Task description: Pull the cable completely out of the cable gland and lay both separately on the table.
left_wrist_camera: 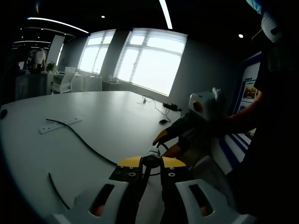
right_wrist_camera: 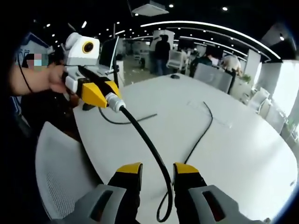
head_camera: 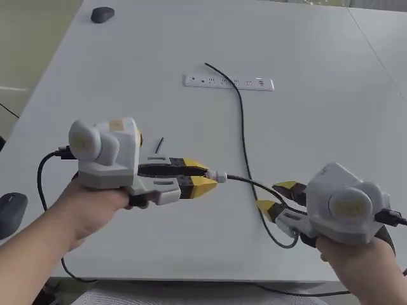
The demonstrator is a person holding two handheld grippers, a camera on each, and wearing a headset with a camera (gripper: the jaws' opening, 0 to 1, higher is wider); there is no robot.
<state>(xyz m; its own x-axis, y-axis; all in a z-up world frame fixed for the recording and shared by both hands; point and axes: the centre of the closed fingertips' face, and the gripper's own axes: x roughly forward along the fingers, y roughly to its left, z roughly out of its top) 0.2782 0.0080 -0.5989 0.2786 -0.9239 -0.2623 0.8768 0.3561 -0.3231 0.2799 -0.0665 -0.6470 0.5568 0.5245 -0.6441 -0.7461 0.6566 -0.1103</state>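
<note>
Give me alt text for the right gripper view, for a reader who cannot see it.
A black cable runs from between the open jaws of the right claw up to a cable gland clamped in the left claw, which a person's hand holds at upper left. Below them lies a white table in an office.

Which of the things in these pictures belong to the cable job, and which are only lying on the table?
Job:
cable gland, clamped in the left gripper
cable, passing between the right gripper's open jaws

Lying about:
power strip
mouse at the far edge
second mouse at the left
short black piece
</note>
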